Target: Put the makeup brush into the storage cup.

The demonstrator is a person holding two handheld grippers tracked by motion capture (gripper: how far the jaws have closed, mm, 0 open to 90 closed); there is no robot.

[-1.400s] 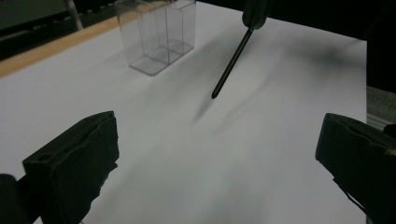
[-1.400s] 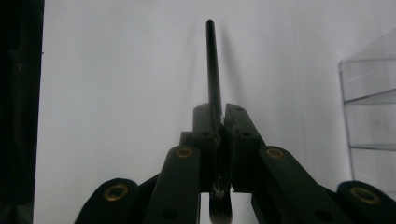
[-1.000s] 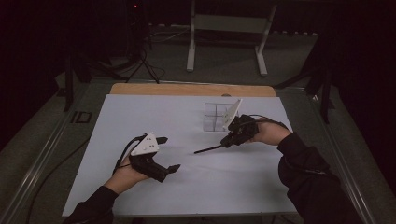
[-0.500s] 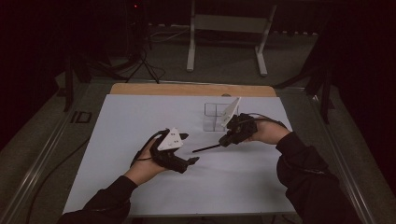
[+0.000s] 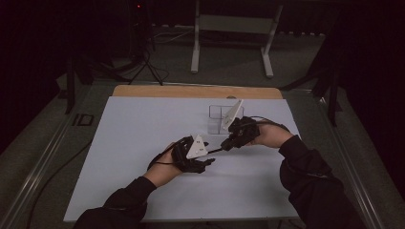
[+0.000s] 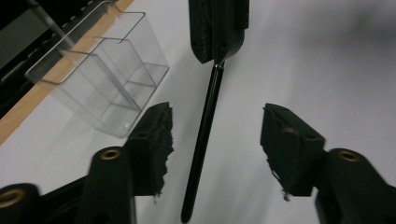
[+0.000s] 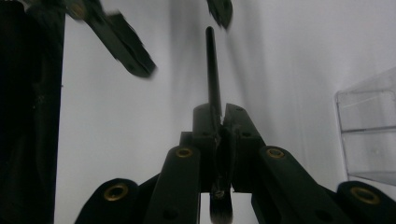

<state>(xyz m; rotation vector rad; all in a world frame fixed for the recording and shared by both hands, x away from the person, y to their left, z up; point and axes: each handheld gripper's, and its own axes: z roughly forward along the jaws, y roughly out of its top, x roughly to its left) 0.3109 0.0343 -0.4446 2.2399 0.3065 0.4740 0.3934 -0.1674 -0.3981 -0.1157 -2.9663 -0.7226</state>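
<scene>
Two grippers met at a black pen. Right gripper clamped its end. Left gripper was closing, jaws half apart, pen between, untouched.

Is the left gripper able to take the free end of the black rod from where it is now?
Probably yes. The black rod, clamped by the right gripper, already lies between the pads of the left gripper. These have just been closing, a gap remains on each side, and nothing stands between.

Black claws, dark sleeves
</scene>
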